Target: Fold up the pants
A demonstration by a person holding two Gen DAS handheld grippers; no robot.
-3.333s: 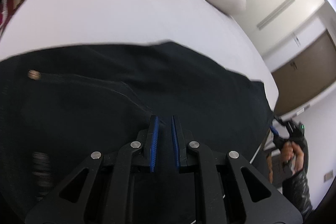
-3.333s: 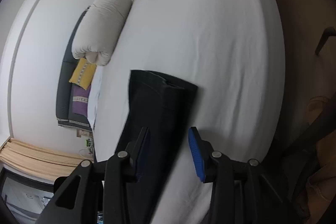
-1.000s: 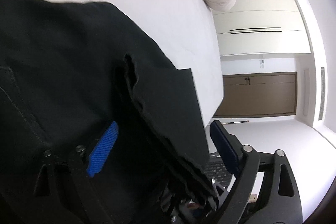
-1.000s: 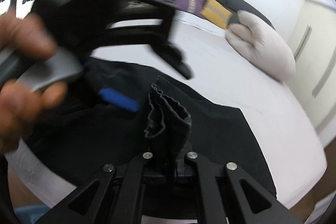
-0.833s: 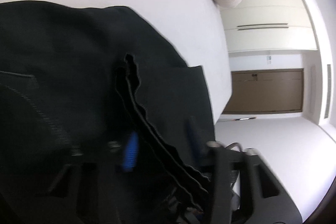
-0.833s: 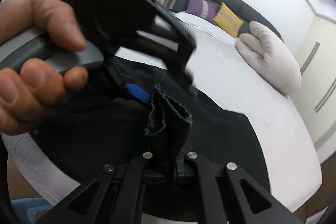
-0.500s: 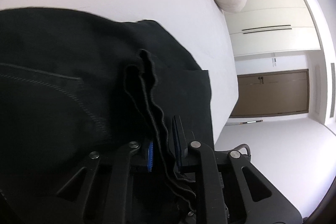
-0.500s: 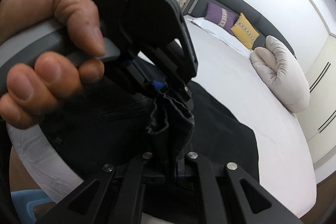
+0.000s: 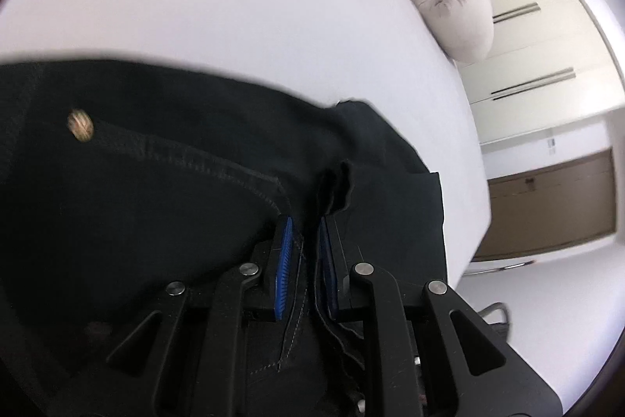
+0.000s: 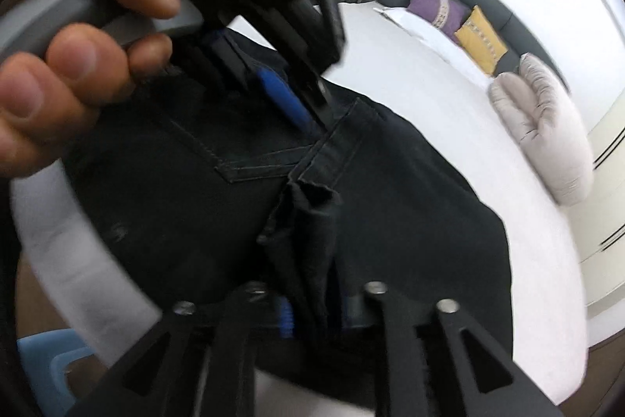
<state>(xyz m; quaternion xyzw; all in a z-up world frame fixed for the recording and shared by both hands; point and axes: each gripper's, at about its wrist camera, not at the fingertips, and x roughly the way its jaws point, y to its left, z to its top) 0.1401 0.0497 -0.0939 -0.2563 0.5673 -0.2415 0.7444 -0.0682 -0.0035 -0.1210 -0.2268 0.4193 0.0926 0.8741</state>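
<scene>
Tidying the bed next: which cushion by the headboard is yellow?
The yellow cushion sits between the purple cushion and the pale rolled duvet.

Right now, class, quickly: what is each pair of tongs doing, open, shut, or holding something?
Left tongs: shut on the pants, at a bunched edge.
Right tongs: shut on the pants, pinching a gathered fold.

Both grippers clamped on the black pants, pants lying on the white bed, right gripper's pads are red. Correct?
Nearly. The right gripper has blue pads, not red; the right wrist view shows it. As you said, it and the left gripper are clamped on the black pants, which lie on the white bed.
</scene>
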